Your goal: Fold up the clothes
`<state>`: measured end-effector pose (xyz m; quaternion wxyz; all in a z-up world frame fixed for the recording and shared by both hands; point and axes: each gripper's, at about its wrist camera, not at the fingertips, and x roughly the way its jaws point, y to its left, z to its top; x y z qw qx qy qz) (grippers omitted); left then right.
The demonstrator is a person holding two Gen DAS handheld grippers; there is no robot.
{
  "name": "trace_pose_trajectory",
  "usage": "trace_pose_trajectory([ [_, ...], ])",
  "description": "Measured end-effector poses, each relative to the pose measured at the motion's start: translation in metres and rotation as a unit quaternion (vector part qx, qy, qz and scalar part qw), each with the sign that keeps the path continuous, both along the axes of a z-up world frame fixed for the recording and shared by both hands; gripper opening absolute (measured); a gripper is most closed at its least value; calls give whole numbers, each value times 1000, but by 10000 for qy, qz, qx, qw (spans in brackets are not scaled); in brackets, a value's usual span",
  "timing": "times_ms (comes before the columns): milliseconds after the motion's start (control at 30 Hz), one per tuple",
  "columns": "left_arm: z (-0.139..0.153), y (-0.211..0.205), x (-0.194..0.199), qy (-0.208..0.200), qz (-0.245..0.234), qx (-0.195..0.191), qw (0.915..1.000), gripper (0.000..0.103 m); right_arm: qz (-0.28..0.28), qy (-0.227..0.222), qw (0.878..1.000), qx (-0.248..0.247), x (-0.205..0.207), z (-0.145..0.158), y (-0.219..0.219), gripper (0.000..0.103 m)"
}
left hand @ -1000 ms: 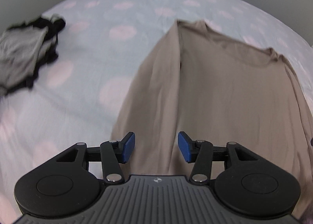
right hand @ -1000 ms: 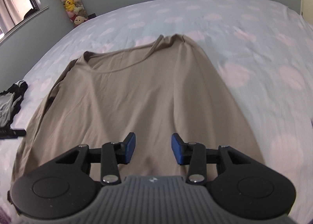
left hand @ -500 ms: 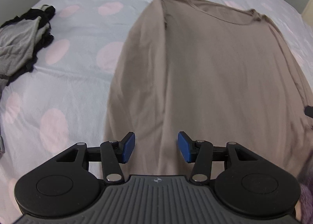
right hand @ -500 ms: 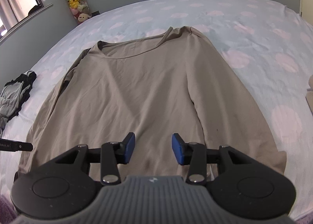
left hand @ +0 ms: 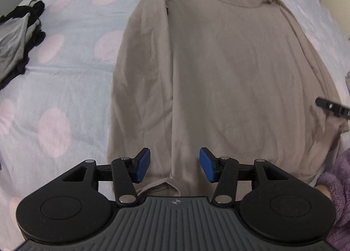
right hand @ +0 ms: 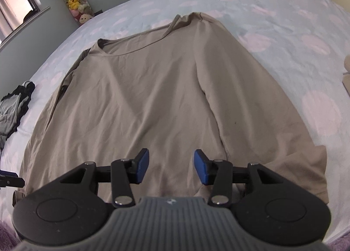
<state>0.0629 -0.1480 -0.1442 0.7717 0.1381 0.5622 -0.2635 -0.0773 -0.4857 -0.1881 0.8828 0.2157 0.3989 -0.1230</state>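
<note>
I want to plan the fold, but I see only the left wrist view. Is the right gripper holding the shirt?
Observer: No. The right gripper is opening, with nothing between its jaws; the shirt lies below it.
Operator: Where does the sleeve on that side end?
Observer: The sleeve lies flat beside the body; its cuff ends just right of that gripper.
Operator: Is anything past the bed's far left corner?
Observer: A stack of plush toys stands against the wall there.
</note>
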Motion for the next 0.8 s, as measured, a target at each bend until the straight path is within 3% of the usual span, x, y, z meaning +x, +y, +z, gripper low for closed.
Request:
trace_pose_trajectory([
  [333,6,10,-1,155,-269,-265,9992,48,137,-3,9998,-108,1,0,5,51],
  [500,-8,1,-5,196,-444,266,9985,48,145,-15,9999,-84,0,0,5,51],
  [600,-12,1,-4,303,-436,350,9980,46,135,-36,9999,-69,-1,0,5,52],
  [800,-14,6,-2,482,-371,312,9977,21,162,-11,9998,-63,1,-1,6,52],
])
